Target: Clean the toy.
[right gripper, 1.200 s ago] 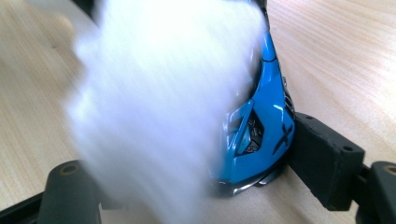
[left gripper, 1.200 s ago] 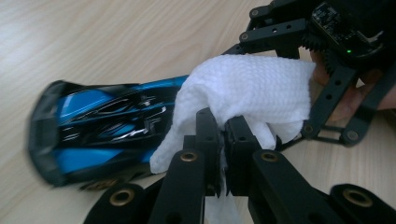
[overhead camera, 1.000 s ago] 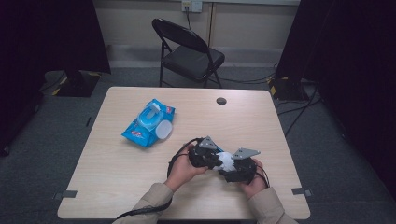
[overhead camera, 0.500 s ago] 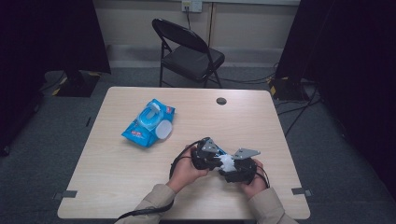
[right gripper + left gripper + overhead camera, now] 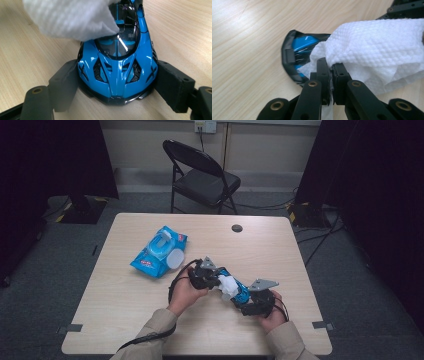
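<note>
R tongs (image 5: pixel 117 85) are clamped on a blue toy car (image 5: pixel 117 65), one pad on each flank, car sitting low on the counter (image 5: pixel 125 305) near the person's edge. L tongs (image 5: pixel 331 72) have just been closing and now pinch a folded white wipe (image 5: pixel 377 42) tight between the pads, wipe draped over the car's far end and touching the cabin glass. Step in hand looks like wiping the body. To do it well: keep the R grip steady so the car doesn't twist, drag the wipe along the bodywork w/ light pressure, don't let the pinch slip off the wipe's edge, avoid knocking R's pads. Farther back, the blue wipes pack (image 5: pixel 160 251), lid open, lies well apart toward the left
</note>
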`<state>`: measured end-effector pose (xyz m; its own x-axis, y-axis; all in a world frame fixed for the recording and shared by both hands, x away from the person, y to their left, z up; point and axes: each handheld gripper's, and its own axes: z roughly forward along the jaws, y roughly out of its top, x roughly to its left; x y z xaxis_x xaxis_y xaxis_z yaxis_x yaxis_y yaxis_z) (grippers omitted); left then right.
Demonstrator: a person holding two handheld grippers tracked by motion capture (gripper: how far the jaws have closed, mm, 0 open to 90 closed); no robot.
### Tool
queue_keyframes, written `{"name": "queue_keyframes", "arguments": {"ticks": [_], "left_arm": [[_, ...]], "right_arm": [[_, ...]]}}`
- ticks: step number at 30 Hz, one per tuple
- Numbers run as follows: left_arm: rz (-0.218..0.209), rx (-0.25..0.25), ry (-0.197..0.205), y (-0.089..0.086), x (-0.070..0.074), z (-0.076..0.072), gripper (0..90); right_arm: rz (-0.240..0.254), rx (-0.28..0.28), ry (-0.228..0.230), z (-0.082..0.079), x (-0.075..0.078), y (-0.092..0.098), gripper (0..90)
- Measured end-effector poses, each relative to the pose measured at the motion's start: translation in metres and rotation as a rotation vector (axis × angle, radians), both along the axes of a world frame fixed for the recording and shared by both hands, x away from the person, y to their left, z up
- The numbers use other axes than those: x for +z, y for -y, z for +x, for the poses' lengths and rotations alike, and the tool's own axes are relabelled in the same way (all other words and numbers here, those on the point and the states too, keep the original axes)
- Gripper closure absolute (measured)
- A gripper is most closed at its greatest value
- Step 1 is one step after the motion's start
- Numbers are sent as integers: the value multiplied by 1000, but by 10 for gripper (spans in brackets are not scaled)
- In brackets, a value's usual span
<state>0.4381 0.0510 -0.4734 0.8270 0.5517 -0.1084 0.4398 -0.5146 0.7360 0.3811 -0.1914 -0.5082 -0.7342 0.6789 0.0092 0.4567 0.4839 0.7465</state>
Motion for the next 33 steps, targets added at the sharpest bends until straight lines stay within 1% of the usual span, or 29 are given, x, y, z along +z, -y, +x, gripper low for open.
{"name": "queue_keyframes", "arguments": {"ticks": [2, 3, 4, 7, 9, 12, 14, 17, 18, 19, 22, 24, 25, 26, 28, 29, 30, 31, 32, 33], "left_arm": [[12, 5, 6, -2, 1, 1, 862], [9, 14, 10, -3, 0, 2, 861], [12, 16, 8, -4, 1, 3, 861], [0, 21, -2, -5, 1, 6, 862], [3, 24, -7, -6, 1, 7, 862], [-20, 32, -14, -7, 1, 7, 862], [-24, 35, -13, -9, 1, 7, 863], [-42, 42, -13, -13, 2, 7, 863], [-33, 40, -11, -14, 3, 7, 862], [-43, 44, -8, -14, 4, 7, 862], [-41, 47, 0, -17, 6, 7, 862], [-46, 58, -3, -18, 7, 7, 862], [-31, 63, 9, -20, 8, 8, 862], [-32, 69, 6, -22, 9, 9, 863], [-45, 83, 7, -27, 11, 11, 862], [-51, 82, 7, -29, 13, 12, 862], [-65, 83, 8, -31, 14, 12, 862], [-70, 81, 7, -32, 15, 12, 862], [-63, 78, 11, -34, 17, 13, 862], [-70, 81, 11, -35, 19, 12, 862]], "right_arm": [[0, 0, 0, 0, 0, 0, 236], [-1, 0, 1, 0, 0, 0, 236], [0, 0, 1, 0, 0, 0, 235], [0, 0, 0, 0, 0, 0, 236], [0, 0, 0, 0, 0, 0, 236], [-1, 0, 1, 0, 0, 0, 236], [-1, 1, 0, 0, 0, 0, 235], [0, 0, 0, 0, 0, 0, 236], [-1, 1, 0, 0, 0, 0, 235], [0, 0, 0, 0, 0, 0, 236], [-1, 1, 0, 0, 0, 0, 236], [-1, 1, 0, 0, 0, 0, 236], [-1, 1, 0, 0, 0, 0, 236], [-1, 1, 0, 0, 0, 0, 235], [-1, 1, 0, 0, 0, 0, 236], [-1, 1, 0, 0, 0, 0, 236], [-1, 1, 0, 0, 0, 0, 235], [-1, 1, 0, 0, 0, 0, 235], [-1, 1, 0, 0, 0, 0, 235], [-1, 1, 0, 0, 0, 0, 236]]}}
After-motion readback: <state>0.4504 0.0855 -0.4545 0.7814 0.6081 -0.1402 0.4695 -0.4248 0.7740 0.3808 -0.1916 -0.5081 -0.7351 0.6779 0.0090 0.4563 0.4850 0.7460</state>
